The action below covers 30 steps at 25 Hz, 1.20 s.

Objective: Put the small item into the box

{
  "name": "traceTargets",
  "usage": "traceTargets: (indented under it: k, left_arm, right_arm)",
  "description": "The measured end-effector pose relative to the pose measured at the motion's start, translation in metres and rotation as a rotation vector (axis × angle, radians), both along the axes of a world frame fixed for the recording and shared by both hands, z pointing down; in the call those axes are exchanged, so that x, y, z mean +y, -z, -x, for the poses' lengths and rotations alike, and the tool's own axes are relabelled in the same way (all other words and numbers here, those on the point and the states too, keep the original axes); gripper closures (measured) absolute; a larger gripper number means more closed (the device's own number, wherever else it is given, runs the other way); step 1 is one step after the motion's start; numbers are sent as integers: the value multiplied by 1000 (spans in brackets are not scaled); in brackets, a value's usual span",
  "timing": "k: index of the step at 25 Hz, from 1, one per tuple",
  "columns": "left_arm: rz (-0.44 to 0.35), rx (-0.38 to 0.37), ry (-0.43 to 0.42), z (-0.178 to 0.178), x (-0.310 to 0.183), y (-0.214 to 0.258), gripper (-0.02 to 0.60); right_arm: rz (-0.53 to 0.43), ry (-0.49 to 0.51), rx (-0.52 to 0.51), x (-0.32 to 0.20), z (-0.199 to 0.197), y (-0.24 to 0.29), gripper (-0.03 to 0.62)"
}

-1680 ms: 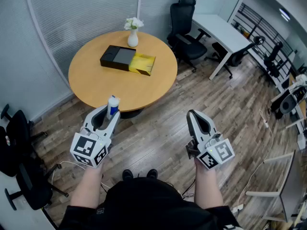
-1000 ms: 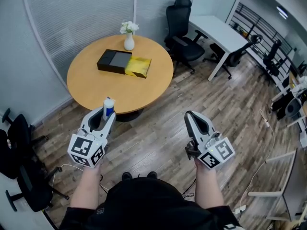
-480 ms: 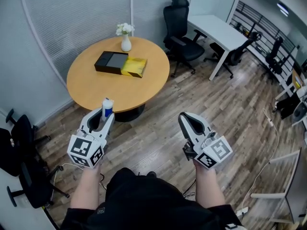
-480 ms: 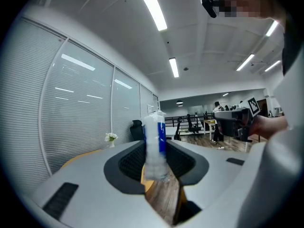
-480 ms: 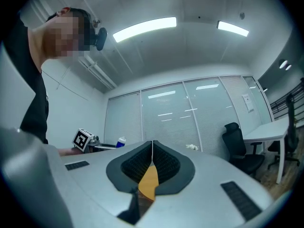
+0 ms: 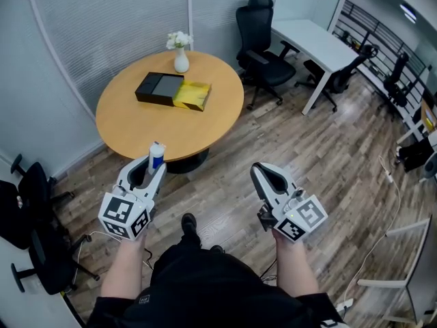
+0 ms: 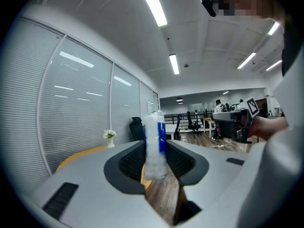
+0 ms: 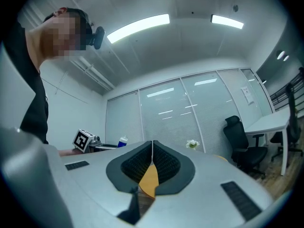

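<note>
My left gripper (image 6: 154, 164) is shut on a small white and blue bottle (image 6: 156, 156), which stands upright between the jaws (image 7: 155, 144). It hovers over the floor just short of the round wooden table (image 6: 136, 128). On the table's far side lies a black box (image 6: 158, 87) with a yellow open flap (image 6: 192, 96). My right gripper (image 6: 260, 171) is shut with nothing in it, its jaws pressed together (image 8: 152, 163), held over the floor to the right.
A white vase of flowers (image 6: 180, 58) stands behind the box. Black office chairs (image 6: 259, 29) and a white desk (image 6: 328, 46) lie to the far right; another chair (image 6: 27, 203) stands at the left. A blind-covered glass wall curves behind the table.
The view has shifted slightly as the person steps toward the table; a foot now shows below. Both grippers keep their hold and pose, the right one drifting a little left.
</note>
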<state>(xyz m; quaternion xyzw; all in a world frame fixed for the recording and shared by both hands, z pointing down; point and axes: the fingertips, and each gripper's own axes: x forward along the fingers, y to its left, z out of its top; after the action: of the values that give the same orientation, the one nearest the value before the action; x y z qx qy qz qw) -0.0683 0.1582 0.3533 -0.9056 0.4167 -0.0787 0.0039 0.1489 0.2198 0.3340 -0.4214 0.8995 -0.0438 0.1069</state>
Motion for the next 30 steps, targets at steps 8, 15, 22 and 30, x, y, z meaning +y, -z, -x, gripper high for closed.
traceTargets:
  k: [8, 15, 22, 30]
  left_arm:
    - [34, 30, -12, -2, -44, -21, 445]
    - [69, 51, -20, 10, -107, -38, 445]
    - [68, 62, -35, 24, -169, -37, 444]
    - [41, 84, -28, 63, -215, -26, 445]
  right_arm:
    - [51, 11, 15, -42, 5, -17, 557]
    - [98, 11, 32, -103, 19, -30, 557]
    - [106, 26, 48, -170, 44, -26, 557]
    - [87, 29, 63, -219, 78, -13, 557]
